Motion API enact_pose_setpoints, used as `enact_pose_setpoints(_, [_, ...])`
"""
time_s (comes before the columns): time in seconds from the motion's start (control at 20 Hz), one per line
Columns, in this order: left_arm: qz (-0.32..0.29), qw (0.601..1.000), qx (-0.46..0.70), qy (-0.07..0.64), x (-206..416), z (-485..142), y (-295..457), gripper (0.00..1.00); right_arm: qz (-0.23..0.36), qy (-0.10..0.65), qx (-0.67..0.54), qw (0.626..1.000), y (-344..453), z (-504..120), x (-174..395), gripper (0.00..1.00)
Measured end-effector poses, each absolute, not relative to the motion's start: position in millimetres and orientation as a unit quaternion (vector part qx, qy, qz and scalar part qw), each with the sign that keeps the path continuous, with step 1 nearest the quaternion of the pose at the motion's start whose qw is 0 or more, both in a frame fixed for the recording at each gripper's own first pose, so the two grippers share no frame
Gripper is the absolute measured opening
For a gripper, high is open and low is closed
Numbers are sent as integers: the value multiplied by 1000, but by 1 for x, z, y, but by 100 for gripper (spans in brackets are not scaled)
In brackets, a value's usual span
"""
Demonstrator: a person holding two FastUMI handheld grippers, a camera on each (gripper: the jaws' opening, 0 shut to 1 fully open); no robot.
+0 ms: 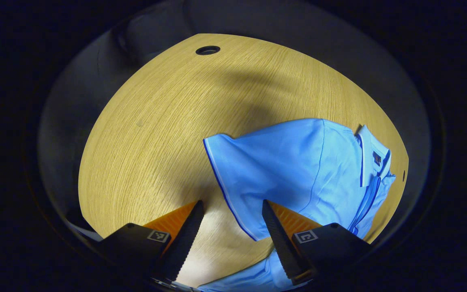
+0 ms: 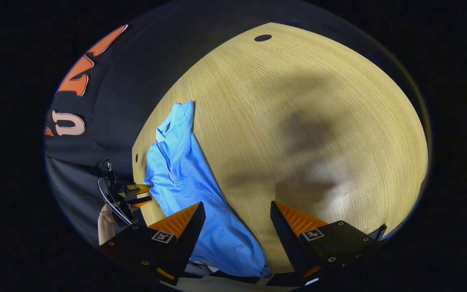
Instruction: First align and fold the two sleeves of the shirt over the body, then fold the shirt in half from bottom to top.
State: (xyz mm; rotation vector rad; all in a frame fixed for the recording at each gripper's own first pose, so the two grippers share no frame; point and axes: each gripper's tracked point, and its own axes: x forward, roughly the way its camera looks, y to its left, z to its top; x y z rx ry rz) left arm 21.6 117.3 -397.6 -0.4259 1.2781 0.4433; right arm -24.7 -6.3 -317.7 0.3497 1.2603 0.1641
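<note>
Item: light-blue shirt, dark-blue piping, small dark collar tag, unreadable; lies flat on wooden desk. Left tongs released, sleeve hem between fingers, untouched. Right tongs released above the shirt's edge. Desk: two dark grommet holes. Booth wall: black cloth.

Each gripper has a black blocky housing behind its fingers carrying small square black-and-white marker tags, with round screws on the right gripper, saw-toothed inner edges on the left gripper, and thin looping cables at lower left of the right gripper view.
</note>
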Motion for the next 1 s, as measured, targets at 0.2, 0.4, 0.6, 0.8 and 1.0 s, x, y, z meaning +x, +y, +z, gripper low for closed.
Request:
enact_pose_setpoints(0.2, [183, 769, -193, 581, 31, -396, 106, 39, 83, 589, 152, 789, -1, -319, -27, 98])
enact_pose_setpoints(0.4, [176, 788, -205, 553, 37, -393, 106, 6, 84, 590, 144, 790, 1, -319, -31, 98])
enact_pose_setpoints(0.6, [154, 804, -207, 535, 43, -390, 97, 4, 83, 588, 142, 792, 1, -317, -34, 98])
enact_pose_setpoints(0.8, [114, 836, -168, 510, 54, -356, 89, 4, 85, 584, 138, 796, 6, -316, -35, 98])
enact_pose_setpoints(1.0, [66, 859, -143, 487, 70, -320, 59, 3, 89, 582, 134, 797, 12, -314, -39, 98])
